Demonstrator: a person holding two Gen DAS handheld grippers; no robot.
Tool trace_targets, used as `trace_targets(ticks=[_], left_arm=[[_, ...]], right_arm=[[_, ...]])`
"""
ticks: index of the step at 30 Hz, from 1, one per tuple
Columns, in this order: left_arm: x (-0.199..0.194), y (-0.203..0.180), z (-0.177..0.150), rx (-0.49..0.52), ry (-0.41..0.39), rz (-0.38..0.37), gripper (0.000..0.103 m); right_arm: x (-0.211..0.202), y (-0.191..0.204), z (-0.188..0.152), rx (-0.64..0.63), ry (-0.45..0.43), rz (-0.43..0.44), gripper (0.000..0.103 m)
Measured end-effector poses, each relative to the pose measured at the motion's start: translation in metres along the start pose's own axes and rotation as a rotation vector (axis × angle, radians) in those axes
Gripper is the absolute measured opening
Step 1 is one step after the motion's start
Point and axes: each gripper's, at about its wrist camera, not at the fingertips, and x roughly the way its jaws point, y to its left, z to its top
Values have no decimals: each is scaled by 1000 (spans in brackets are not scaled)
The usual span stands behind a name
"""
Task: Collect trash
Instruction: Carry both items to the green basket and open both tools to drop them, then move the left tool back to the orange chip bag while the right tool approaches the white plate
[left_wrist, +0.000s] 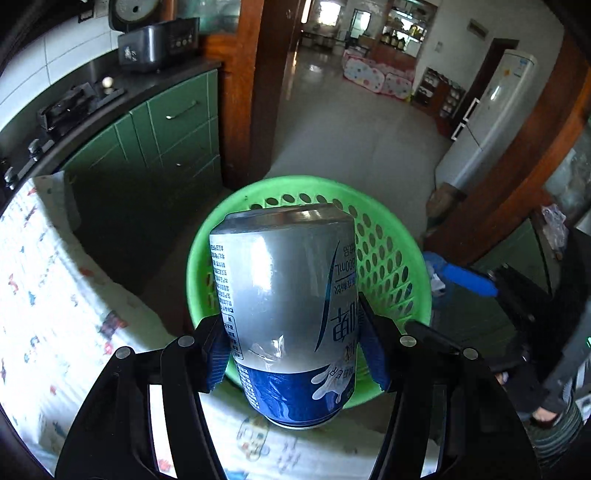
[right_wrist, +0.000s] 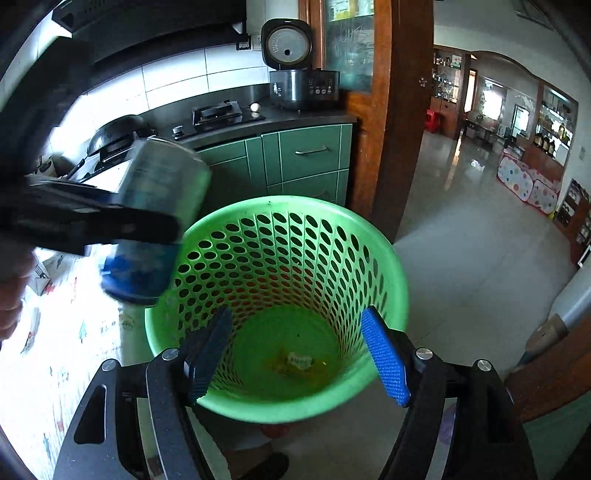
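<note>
Left fingers clamp can over tablecloth.

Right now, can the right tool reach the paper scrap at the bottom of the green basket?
Probably yes: the right tool is open above the basket mouth, and nothing covers the scrap. The can sits off to the side.

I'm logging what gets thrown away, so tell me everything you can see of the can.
The can is a metal drink can, silver on most of its body with a dark blue band at one end and printed text that reads upside down. It is held off the table, clamped at its sides between the blue pads of the left gripper. It hangs by the near rim of the green basket, not yet inside. In the right wrist view it looks blurred and tilted. Nothing else touches it.
</note>
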Motion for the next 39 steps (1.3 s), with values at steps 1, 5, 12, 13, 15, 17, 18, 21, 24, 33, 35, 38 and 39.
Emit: trace_targets(ticks=[1,5,12,13,15,17,18,21,24,33,35,38,39], left_arm=[[5,-1,1,-5,11,7,60],[27,-4,5,-15,53,20,60],[26,-1,-4,-33,47,16,75],[21,-2,-6,-32,42,17,75],[7,-2,-11,-24,18,26,75],[-9,-2,-17,-19,-9,34,75],[-20,-1,-22,-18,-27,41,76],[-56,2,-41,-19,-71,83,80],[-91,8,-64,-28,-102,120,80],[-176,43,-157,-59,-163,188,80],[-191,54,-179,-84,-171,193,80],[-214,72,-213,-125,-188,223,80],[-221,77,-224,-138,-190,232,80]], right_arm=[[-2,-1,-2,-1,-2,-3,71],[-9,-3,-14,-18,-7,-27,73],[-22,-4,-28,0,1,-27,73],[-25,-3,-29,-5,0,-33,73],[-32,2,-30,-10,-2,-30,73],[-41,8,-32,-2,-15,-15,73],[-47,11,-34,3,-21,-2,74],[-62,27,-37,-5,-43,27,75],[-73,51,-39,-34,-50,60,75],[-96,137,-36,-152,-68,181,75],[-99,159,-34,-184,-66,209,75],[-101,192,-33,-231,-67,251,75],[-101,203,-32,-242,-64,267,75]])
